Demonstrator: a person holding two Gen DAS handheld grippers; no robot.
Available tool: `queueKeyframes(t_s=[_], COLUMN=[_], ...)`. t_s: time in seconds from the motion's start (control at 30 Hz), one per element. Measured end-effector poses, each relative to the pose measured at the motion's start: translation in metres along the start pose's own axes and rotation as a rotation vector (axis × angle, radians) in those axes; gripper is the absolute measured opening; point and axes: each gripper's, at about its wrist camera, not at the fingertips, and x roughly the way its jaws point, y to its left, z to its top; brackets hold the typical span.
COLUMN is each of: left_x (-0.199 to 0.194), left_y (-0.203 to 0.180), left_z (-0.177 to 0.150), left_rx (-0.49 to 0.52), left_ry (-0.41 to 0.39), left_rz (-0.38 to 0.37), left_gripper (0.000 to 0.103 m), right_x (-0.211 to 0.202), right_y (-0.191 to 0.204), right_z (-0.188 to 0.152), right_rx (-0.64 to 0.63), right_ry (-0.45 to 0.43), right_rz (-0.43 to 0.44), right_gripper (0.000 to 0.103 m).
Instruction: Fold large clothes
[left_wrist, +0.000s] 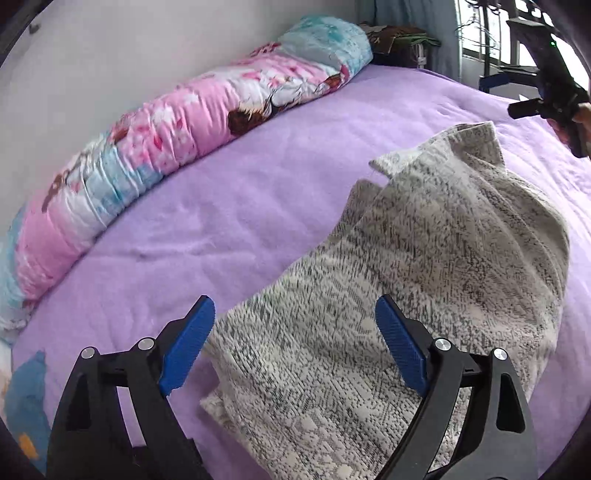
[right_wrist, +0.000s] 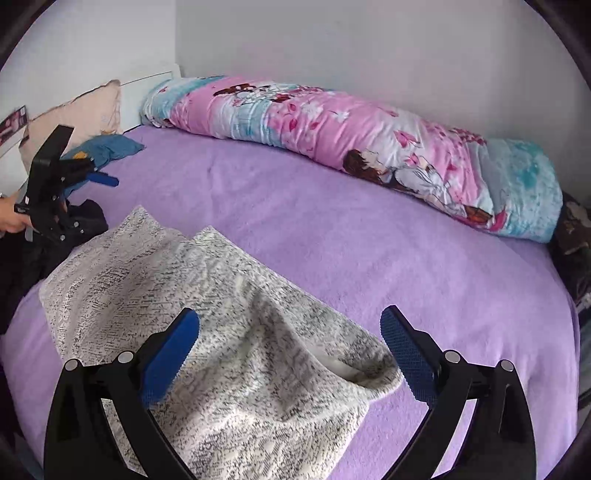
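A grey-and-white speckled knit garment (left_wrist: 406, 280) lies rumpled in a loose fold on the purple bed cover (left_wrist: 221, 206). It also shows in the right wrist view (right_wrist: 207, 314). My left gripper (left_wrist: 295, 325) is open and empty, hovering just above the garment's near end. My right gripper (right_wrist: 290, 332) is open and empty above the garment's other end, over a hem opening (right_wrist: 354, 369). Each gripper shows in the other's view: the right one (left_wrist: 550, 99) at the far right, the left one (right_wrist: 55, 184) at the far left.
A long rolled pink and blue printed quilt (right_wrist: 369, 147) lies along the wall. A blue cloth (right_wrist: 107, 149) and a dark garment (right_wrist: 83, 221) lie at the bed's left end by a pillow (right_wrist: 81, 114). A window and dark items (left_wrist: 399, 40) are beyond the bed.
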Motion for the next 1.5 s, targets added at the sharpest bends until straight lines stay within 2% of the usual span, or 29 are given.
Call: queueKeyframes(t_s=[0.03, 0.1, 0.17, 0.23, 0.4, 0.47, 0.53, 0.57, 0.63, 0.7, 0.77, 0.83, 0.9, 1.0, 1.03, 1.07, 1.1, 1.17, 1.23, 1.3, 1.37, 1.4, 1.47, 1.5], left_x=[0.005, 0.014, 0.018, 0.026, 0.049, 0.059, 0.066, 0.070, 0.076, 0.085, 0.094, 0.099, 0.102, 0.098, 0.097, 0.095, 0.092, 0.087, 0.072, 0.045, 0.022, 0.009, -0.006, -0.013], left_y=[0.006, 0.026, 0.040, 0.053, 0.071, 0.077, 0.083, 0.083, 0.083, 0.082, 0.083, 0.081, 0.080, 0.083, 0.085, 0.086, 0.087, 0.089, 0.089, 0.089, 0.085, 0.081, 0.068, 0.054], left_z=[-0.004, -0.016, -0.028, -0.039, -0.063, -0.065, -0.068, -0.067, -0.068, -0.067, -0.067, -0.068, -0.068, -0.070, -0.071, -0.073, -0.074, -0.076, -0.073, -0.066, -0.059, -0.058, -0.057, -0.057], left_rx=[-0.052, -0.210, -0.294, -0.379, -0.567, -0.607, -0.639, -0.650, -0.642, -0.637, -0.627, -0.610, -0.596, -0.597, -0.596, -0.592, -0.596, -0.599, -0.603, -0.609, -0.567, -0.564, -0.583, -0.571], left_ry=[0.025, 0.063, 0.066, 0.088, 0.060, 0.056, 0.037, 0.024, 0.023, 0.045, 0.063, 0.073, 0.082, 0.072, 0.070, 0.066, 0.059, 0.053, 0.023, -0.040, -0.042, -0.047, -0.078, -0.095], left_rz=[0.000, -0.052, -0.055, -0.065, -0.141, -0.136, -0.147, -0.170, -0.176, -0.184, -0.166, -0.126, -0.082, -0.026, -0.008, 0.013, 0.041, 0.080, 0.092, 0.099, 0.141, 0.141, 0.042, -0.019], left_gripper=[0.086, 0.086, 0.090, 0.091, 0.092, 0.092, 0.092, 0.092, 0.092, 0.092, 0.088, 0.085, 0.084, 0.084, 0.084, 0.085, 0.085, 0.085, 0.083, 0.079, 0.083, 0.083, 0.085, 0.089], right_x=[0.007, 0.026, 0.041, 0.054, 0.078, 0.086, 0.094, 0.097, 0.102, 0.107, 0.110, 0.108, 0.100, 0.079, 0.077, 0.074, 0.069, 0.051, 0.037, 0.023, 0.012, 0.007, 0.005, 0.007], right_y=[-0.018, -0.053, -0.074, -0.087, -0.099, -0.105, -0.109, -0.109, -0.105, -0.101, -0.097, -0.094, -0.092, -0.093, -0.096, -0.101, -0.103, -0.108, -0.098, -0.074, -0.046, -0.031, -0.013, -0.006], right_z=[-0.011, -0.034, -0.055, -0.072, -0.099, -0.103, -0.100, -0.098, -0.089, -0.082, -0.077, -0.071, -0.061, -0.050, -0.049, -0.051, -0.051, -0.052, -0.050, -0.048, -0.047, -0.045, -0.044, -0.043], right_rx=[0.078, 0.283, 0.419, 0.503, 0.666, 0.719, 0.734, 0.723, 0.682, 0.636, 0.587, 0.559, 0.541, 0.551, 0.551, 0.547, 0.547, 0.570, 0.527, 0.454, 0.369, 0.338, 0.330, 0.330], right_ry=[0.020, 0.078, 0.080, 0.077, 0.039, 0.033, 0.027, 0.027, 0.049, 0.068, 0.092, 0.098, 0.098, 0.071, 0.079, 0.082, 0.071, 0.010, 0.000, -0.009, -0.013, -0.025, -0.030, -0.031], right_rz=[0.004, 0.097, 0.164, 0.189, 0.289, 0.319, 0.324, 0.333, 0.305, 0.287, 0.236, 0.174, 0.123, 0.068, 0.028, -0.048, -0.142, -0.176, -0.132, -0.063, -0.026, -0.002, 0.107, 0.167], right_gripper=[0.095, 0.095, 0.085, 0.079, 0.079, 0.079, 0.079, 0.071, 0.063, 0.049, 0.026, 0.020, 0.019, 0.021, 0.033, 0.050, 0.054, 0.055, 0.057, 0.059, 0.082, 0.084, 0.092, 0.093])
